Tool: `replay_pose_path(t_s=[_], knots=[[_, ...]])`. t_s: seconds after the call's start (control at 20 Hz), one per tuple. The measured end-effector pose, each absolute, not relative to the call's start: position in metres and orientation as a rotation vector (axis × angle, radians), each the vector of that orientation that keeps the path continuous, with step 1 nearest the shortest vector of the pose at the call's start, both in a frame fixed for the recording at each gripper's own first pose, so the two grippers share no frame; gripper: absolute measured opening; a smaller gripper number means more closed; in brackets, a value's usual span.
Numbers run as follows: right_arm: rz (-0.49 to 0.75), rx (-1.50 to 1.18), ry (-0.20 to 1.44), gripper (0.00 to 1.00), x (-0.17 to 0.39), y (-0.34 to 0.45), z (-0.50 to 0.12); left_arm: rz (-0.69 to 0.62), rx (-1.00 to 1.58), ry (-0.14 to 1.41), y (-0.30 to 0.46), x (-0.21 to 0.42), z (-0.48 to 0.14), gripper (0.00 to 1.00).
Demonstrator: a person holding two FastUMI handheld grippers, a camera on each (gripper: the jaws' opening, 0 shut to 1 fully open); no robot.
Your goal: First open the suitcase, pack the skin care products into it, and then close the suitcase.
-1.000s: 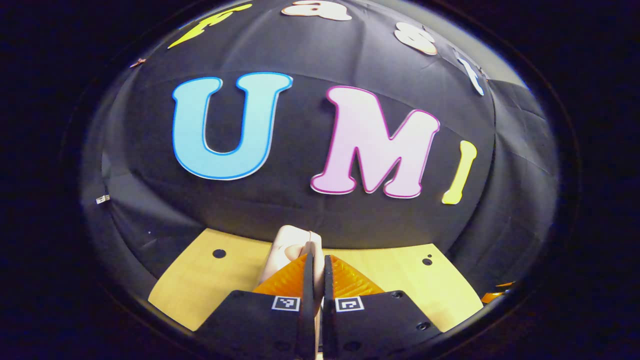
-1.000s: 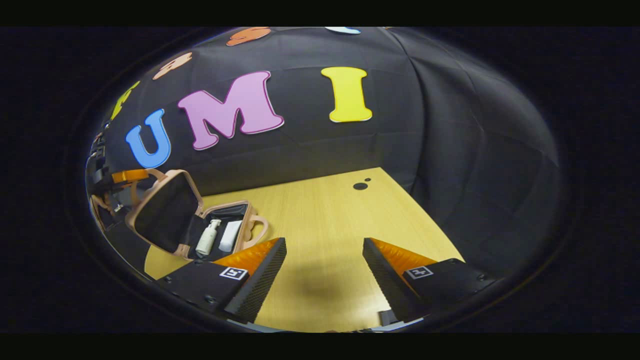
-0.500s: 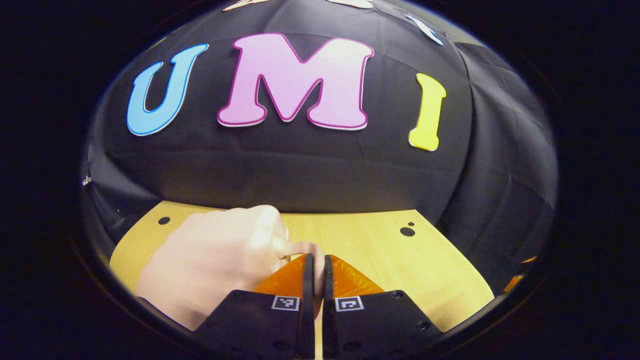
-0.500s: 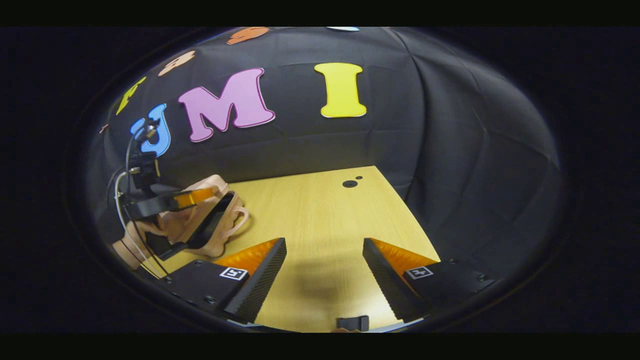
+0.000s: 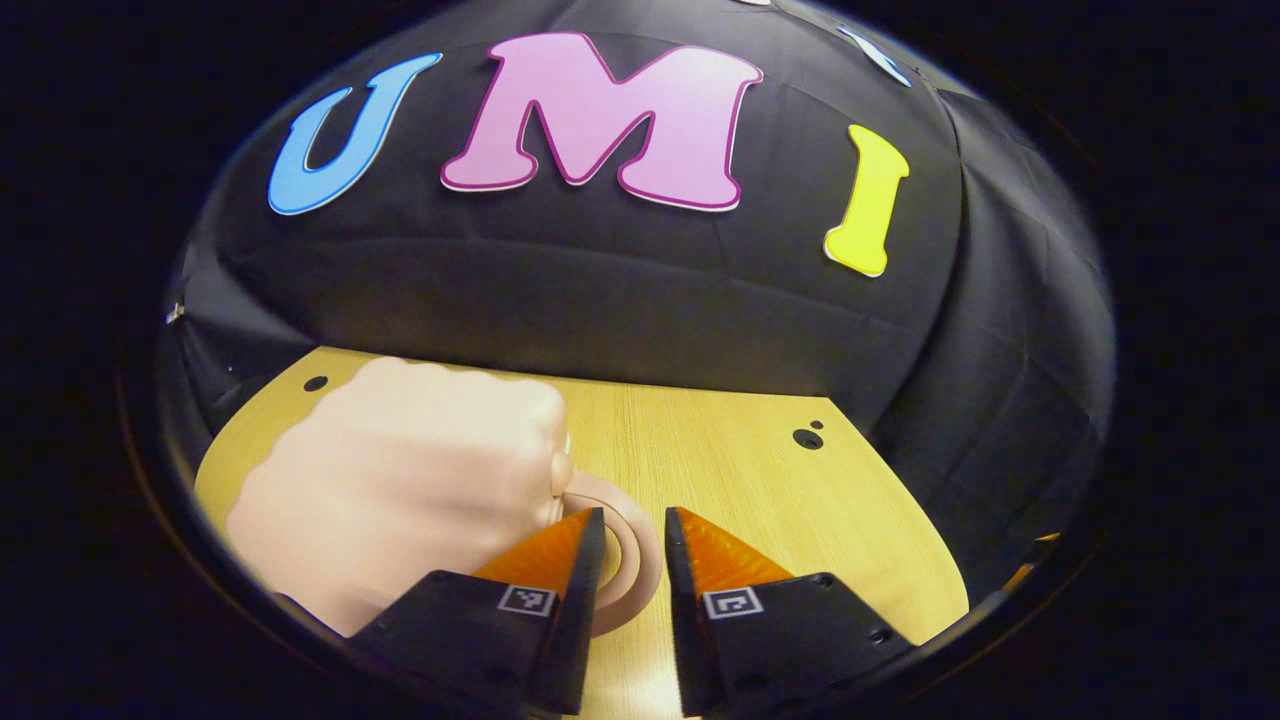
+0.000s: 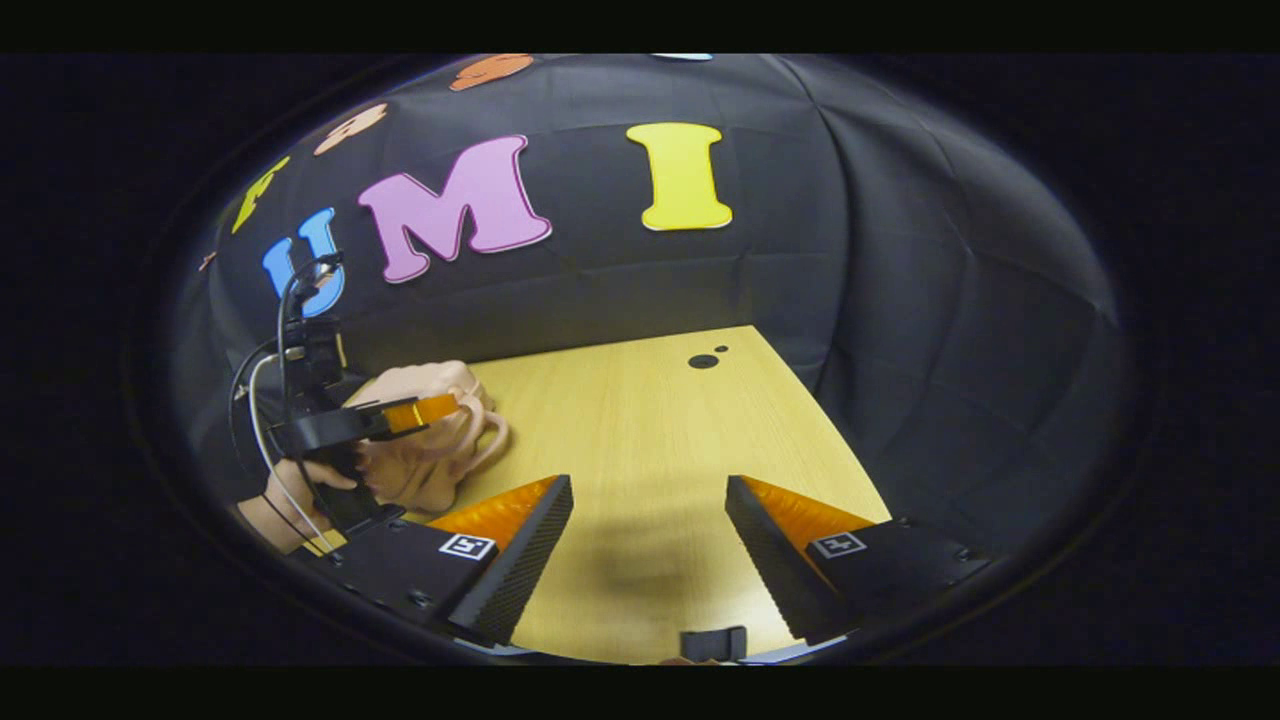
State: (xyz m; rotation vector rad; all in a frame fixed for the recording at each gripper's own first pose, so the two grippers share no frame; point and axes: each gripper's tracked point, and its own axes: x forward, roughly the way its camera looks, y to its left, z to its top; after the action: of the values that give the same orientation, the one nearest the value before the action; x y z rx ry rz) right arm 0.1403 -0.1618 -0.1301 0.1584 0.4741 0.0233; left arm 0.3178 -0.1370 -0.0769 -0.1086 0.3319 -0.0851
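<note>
Just now | my left gripper (image 5: 626, 560) let go of the handle (image 5: 625, 555), fingers apart | suitcase (image 5: 400, 490) lay shut on the bench (image 6: 640, 440) | right gripper (image 6: 648, 545) idle, wide apart | I judged closing done

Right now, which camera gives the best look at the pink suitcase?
The left gripper view: the suitcase lies close and large, lid down, its handle between the open fingers. The right gripper view shows it small and far off, partly behind the left gripper.
</note>
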Motion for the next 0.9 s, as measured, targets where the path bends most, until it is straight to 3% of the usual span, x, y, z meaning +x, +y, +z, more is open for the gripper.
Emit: replay_pose_path(t_s=[0.05,0.15,0.25,0.4,0.6,0.9], knots=[[0.019,0.159,0.456,0.98,0.138,-0.159,-0.125,-0.087,-0.113,0.324,-0.131,0.304,-0.066,0.54],[0.010,0.166,0.435,0.98,0.130,-0.152,-0.115,-0.097,-0.105,0.266,-0.118,0.264,-0.036,0.63],[-0.006,0.186,0.413,0.98,0.113,-0.136,-0.104,-0.109,-0.034,0.183,-0.097,0.210,0.001,0.95],[-0.045,0.196,0.408,0.98,0.088,-0.122,-0.107,-0.105,0.060,0.104,-0.076,0.159,0.029,0.96],[0.000,0.180,0.433,0.98,0.059,-0.084,-0.120,-0.114,0.080,0.077,-0.059,0.107,0.034,0.97],[0.025,0.182,0.426,0.98,0.052,-0.059,-0.113,-0.095,0.000,0.067,-0.033,0.080,0.033,0.97]])
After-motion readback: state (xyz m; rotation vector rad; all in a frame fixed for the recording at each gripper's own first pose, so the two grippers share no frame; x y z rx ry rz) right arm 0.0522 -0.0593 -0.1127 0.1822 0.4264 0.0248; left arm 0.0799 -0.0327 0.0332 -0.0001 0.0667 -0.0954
